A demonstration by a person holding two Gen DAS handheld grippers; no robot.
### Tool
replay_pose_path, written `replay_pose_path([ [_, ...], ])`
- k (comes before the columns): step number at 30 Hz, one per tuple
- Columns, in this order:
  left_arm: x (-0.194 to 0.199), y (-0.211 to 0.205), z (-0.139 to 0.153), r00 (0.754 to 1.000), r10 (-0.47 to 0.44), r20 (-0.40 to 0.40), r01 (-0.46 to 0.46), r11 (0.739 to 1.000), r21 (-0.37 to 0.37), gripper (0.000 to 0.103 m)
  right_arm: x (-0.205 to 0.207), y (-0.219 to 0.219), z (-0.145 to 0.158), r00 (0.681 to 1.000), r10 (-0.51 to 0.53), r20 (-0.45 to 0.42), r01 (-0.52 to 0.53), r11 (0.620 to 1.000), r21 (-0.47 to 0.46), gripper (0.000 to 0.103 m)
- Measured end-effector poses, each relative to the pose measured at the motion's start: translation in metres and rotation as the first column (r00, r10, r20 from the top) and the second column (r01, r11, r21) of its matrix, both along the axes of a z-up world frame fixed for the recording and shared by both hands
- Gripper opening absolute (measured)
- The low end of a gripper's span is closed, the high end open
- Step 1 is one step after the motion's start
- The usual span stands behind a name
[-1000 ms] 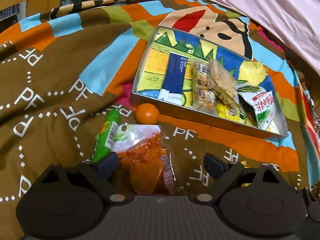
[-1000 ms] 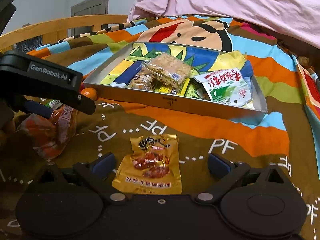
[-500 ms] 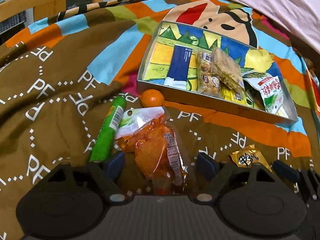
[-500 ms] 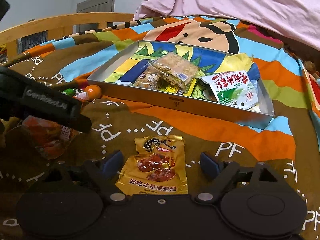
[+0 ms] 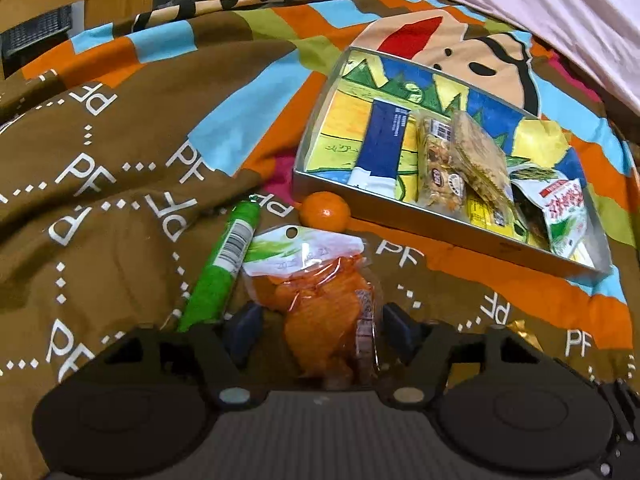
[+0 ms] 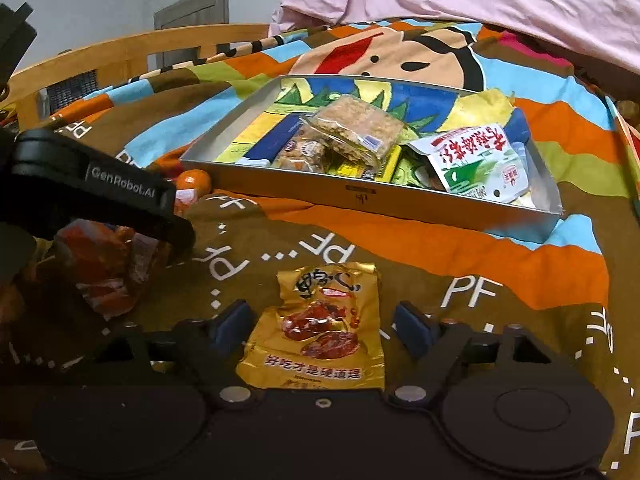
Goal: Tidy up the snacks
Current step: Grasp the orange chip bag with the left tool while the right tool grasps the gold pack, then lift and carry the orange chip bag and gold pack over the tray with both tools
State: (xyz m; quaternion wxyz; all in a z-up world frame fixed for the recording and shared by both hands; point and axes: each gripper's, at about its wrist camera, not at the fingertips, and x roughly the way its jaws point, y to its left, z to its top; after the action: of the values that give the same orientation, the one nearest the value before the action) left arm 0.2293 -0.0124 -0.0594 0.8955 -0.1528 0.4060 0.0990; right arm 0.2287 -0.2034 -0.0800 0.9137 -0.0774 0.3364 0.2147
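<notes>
Both grippers' fingers closing, not yet touching: orange bag (image 5: 328, 312) & gold pouch (image 6: 320, 324) lengthwise between.

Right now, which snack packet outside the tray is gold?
The shiny gold foil packet between the right tongs. The other loose ones are a clear bag of orange chips and a green tube.

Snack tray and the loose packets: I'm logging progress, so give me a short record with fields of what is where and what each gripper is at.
surface: patterned blanket
tray: holds several packets
loose: orange chips bag, gold packet, green tube, mandarin
left gripper: closing, chips bag between the jaws, pads not yet pressing
right gripper: closing, gold packet between the jaws, not yet pressing
</notes>
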Motion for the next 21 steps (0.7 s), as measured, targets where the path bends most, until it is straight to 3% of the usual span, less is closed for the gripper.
replay_pose_path([
  [3,-0.005,0.000,0.002,1.000,-0.018,0.009,0.019,1.000,-0.022,0.055,-0.003,0.002,0.001,1.000,0.008,0.000,-0.008,1.000,0.008,0.068],
  [7,-0.013,-0.003,0.004,0.998,-0.055,0.016,0.056,0.998,-0.022,0.054,-0.007,-0.001,0.004,1.000,-0.007,-0.005,0.007,1.000,0.019,0.062],
  [17,0.000,-0.001,0.001,0.999,-0.048,0.015,0.048,0.998,-0.038,0.064,0.005,-0.011,0.000,0.998,-0.027,-0.064,0.033,0.996,0.089,0.068],
  [21,-0.006,0.000,0.000,0.998,-0.054,0.023,0.055,0.998,-0.029,0.053,0.001,-0.007,0.001,0.999,-0.019,-0.046,0.022,0.997,0.077,0.061],
])
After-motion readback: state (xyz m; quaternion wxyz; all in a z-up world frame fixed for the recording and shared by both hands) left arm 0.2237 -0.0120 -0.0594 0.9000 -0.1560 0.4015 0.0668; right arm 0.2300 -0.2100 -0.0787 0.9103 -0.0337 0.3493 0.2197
